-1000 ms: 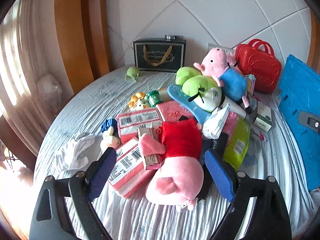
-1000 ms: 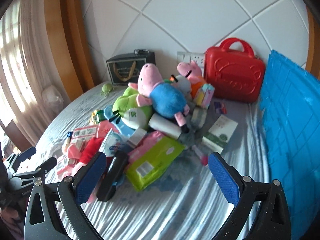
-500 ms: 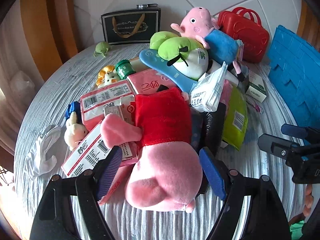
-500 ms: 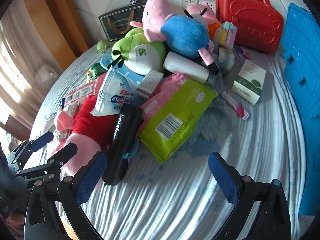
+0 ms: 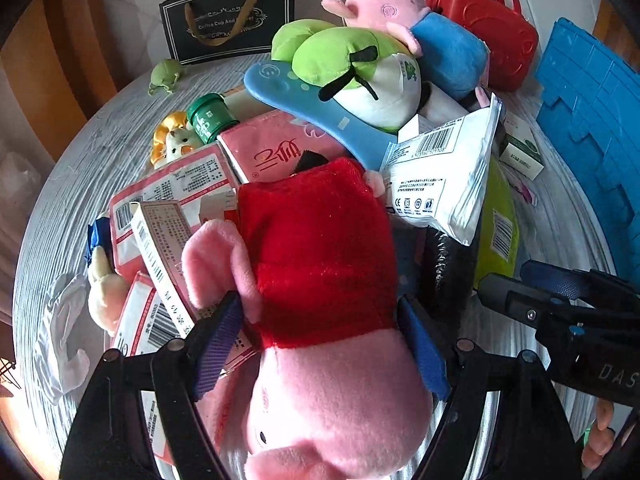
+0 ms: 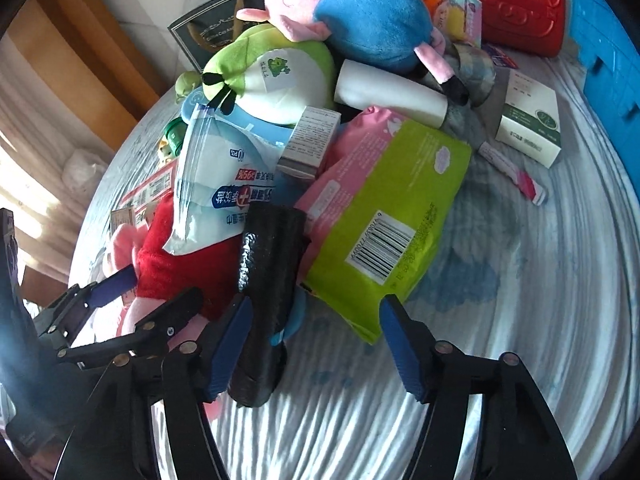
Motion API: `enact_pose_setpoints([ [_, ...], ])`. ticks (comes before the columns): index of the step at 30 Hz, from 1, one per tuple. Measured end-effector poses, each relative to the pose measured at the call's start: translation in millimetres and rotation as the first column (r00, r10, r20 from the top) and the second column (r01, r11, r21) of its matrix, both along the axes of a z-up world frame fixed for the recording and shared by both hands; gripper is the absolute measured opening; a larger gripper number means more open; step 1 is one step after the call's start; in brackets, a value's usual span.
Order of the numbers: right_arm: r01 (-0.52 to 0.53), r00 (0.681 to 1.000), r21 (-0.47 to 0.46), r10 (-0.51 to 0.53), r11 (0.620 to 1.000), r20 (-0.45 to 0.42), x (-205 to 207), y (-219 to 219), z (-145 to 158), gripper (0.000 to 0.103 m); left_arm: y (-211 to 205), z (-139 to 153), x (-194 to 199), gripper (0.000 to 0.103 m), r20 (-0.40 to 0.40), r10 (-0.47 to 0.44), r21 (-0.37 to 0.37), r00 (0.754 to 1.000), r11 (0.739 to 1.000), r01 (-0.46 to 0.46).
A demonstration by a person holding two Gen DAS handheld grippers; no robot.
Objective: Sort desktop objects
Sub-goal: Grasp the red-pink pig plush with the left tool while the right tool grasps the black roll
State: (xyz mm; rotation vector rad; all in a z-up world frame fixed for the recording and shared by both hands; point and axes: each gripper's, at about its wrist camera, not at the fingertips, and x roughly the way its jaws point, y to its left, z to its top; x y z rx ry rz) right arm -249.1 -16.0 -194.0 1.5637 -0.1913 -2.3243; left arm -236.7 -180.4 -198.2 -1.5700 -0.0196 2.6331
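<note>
**Low in the left wrist frame: red-dressed pig plush between blue pads**

At bottom centre, pig plush lying amid the bench pile, straddled by the left claw, pads touching both flanks, grip not confirmed. Beside it, black roll and green pack. Lower centre of the right wrist frame, right claw spread wide, empty, around both.
</note>
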Motion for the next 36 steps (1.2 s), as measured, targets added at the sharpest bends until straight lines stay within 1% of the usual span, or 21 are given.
enact_pose_setpoints([
  [2, -0.006, 1.000, -0.015, 0.006, 1.000, 0.009, -3.3, -4.1, -1.8, 0.062, -1.0, -3.7, -2.0, 0.078, 0.019, -0.007, 0.009, 1.000, 1.000, 0.007],
  [5, -0.038, 0.999, -0.025, 0.039, 0.999, 0.022, -6.9, -16.4, -5.1, 0.061, -8.0, -8.5, -3.1, 0.078, 0.038, 0.003, 0.060, 0.999, 0.998, -0.005],
  [7, -0.057, 0.998, -0.021, 0.058, 0.998, 0.029, -10.3, -25.9, -8.4, 0.057, -8.8, -7.6, -1.6, 0.078, 0.027, -0.006, 0.052, 1.000, 0.999, 0.005],
  [8, -0.065, 0.997, -0.016, 0.065, 0.998, 0.033, -11.1, -29.7, -9.8, 0.053, -8.9, -6.9, -1.4, 0.077, 0.027, -0.009, 0.055, 1.000, 0.998, 0.008],
  [9, -0.073, 0.997, -0.010, 0.074, 0.997, 0.038, -13.0, -34.3, -12.2, 0.046, -9.4, -6.8, -1.0, 0.075, 0.024, -0.010, 0.058, 1.000, 0.998, 0.008],
  [11, -0.076, 0.996, -0.009, 0.077, 0.997, 0.041, -15.1, -38.2, -14.4, 0.043, -9.6, -7.4, -0.2, 0.074, 0.019, -0.010, 0.056, 1.000, 0.998, 0.008],
  [12, -0.076, 0.996, 0.006, 0.076, 0.997, 0.037, -15.9, -39.0, -15.0, 0.038, -9.1, -7.5, 0.5, 0.073, 0.015, -0.012, 0.056, 1.000, 0.998, 0.011],
  [16, -0.088, 0.996, 0.006, 0.087, 0.996, 0.030, -13.4, -33.1, -15.3, 0.037, -7.9, -6.8, 1.4, 0.069, 0.015, -0.001, 0.063, 1.000, 0.998, 0.000],
  [20, -0.085, 0.996, -0.001, 0.085, 0.996, 0.024, -9.3, -20.0, -12.7, 0.037, -0.8, -4.3, 6.1, 0.065, 0.003, 0.009, 0.035, 1.000, 0.999, -0.009],
  [24, -0.084, 0.996, 0.003, 0.084, 0.996, 0.003, -4.6, -8.4, -5.9, 0.036, 0.3, 1.6, 13.9, 0.060, -0.011, 0.036, 0.026, 0.999, 0.999, -0.036],
  [28, -0.079, 0.996, 0.006, 0.079, 0.997, -0.037, 0.6, 3.7, 7.0, 0.035, 2.1, 16.8, 23.8, 0.058, -0.056, 0.060, 0.020, 0.997, 0.998, -0.059],
  [34, -0.068, 0.989, 0.037, 0.072, 0.997, -0.126, 11.1, 17.4, 33.3, 0.034, 13.9, 56.8, 37.0, 0.057, -0.174, 0.062, 0.009, 0.983, 0.998, -0.061],
  [36, -0.069, 0.987, 0.024, 0.072, 0.997, -0.143, 17.2, 28.9, 42.9, 0.034, 18.4, 70.3, 39.4, 0.057, -0.209, 0.063, 0.013, 0.976, 0.998, -0.061],
])
